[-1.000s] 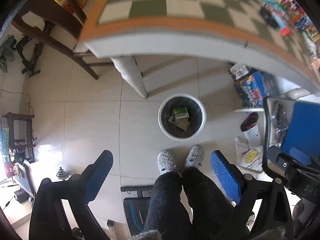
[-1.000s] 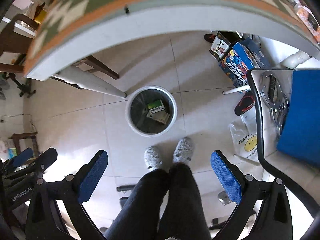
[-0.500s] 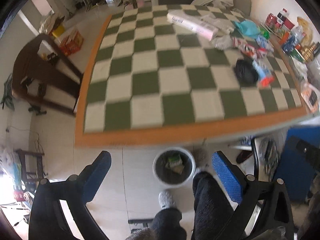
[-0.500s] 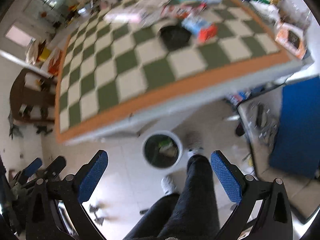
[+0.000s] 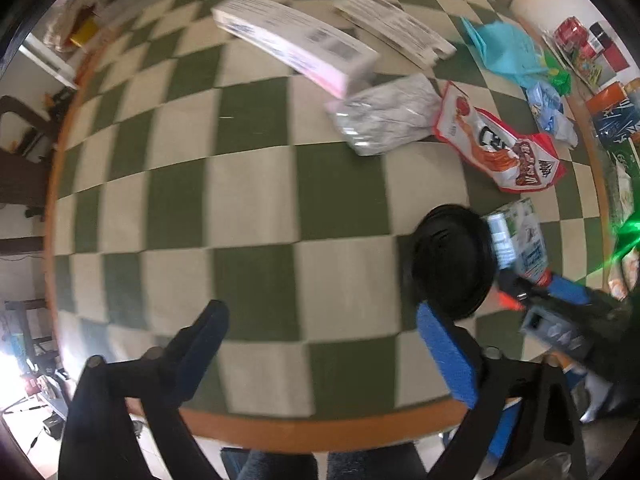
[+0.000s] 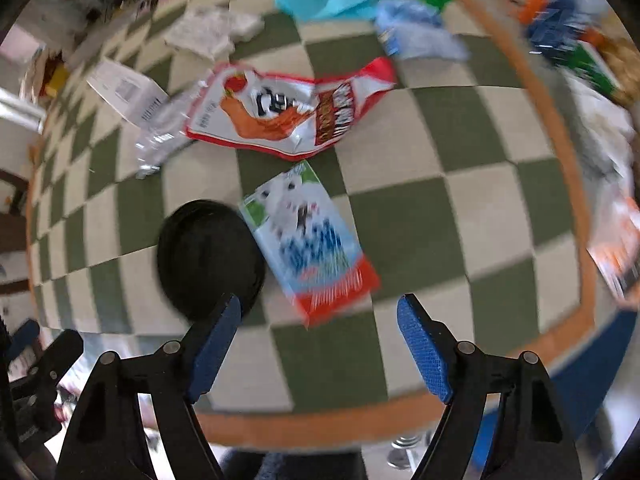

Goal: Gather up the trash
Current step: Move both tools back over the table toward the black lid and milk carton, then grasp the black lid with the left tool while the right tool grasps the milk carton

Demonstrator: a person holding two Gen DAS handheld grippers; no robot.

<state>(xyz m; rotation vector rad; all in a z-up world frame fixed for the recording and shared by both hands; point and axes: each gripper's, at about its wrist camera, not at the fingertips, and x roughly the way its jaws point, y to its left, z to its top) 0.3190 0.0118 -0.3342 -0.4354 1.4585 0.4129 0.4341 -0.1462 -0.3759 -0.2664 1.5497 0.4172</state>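
**A:** Below both cameras now lies the checkered counter (image 5: 256, 216), not the floor. A second ago each view looked straight down at the white bin with a few scraps in it, beside the person's slippers; both grippers have since swung over the counter.

**B:** So a drop-off is done and another pickup is starting?

**A:** That is my reading. The right gripper (image 6: 318, 334) is empty, its jaws closing from full spread with nothing between them. The blue-and-white carton (image 6: 308, 240) lies just above it in the right wrist frame, touching the black round lid (image 6: 210, 256) at centre left. The left gripper (image 5: 320, 344) is also empty and narrowing, with the same lid (image 5: 452, 260) just above its right pad.

**B:** What else is left?

**A:** The red snack bag (image 6: 288, 114) at upper centre, a clear wrapper (image 5: 384, 114), 2 long white boxes (image 5: 292, 42) and a turquoise bag (image 5: 504, 50) further up.

**B:** And the room?

**A:** An orange rim (image 5: 320, 432) edges the counter; packaged goods crowd the far right side. Motion blur hides finer detail.
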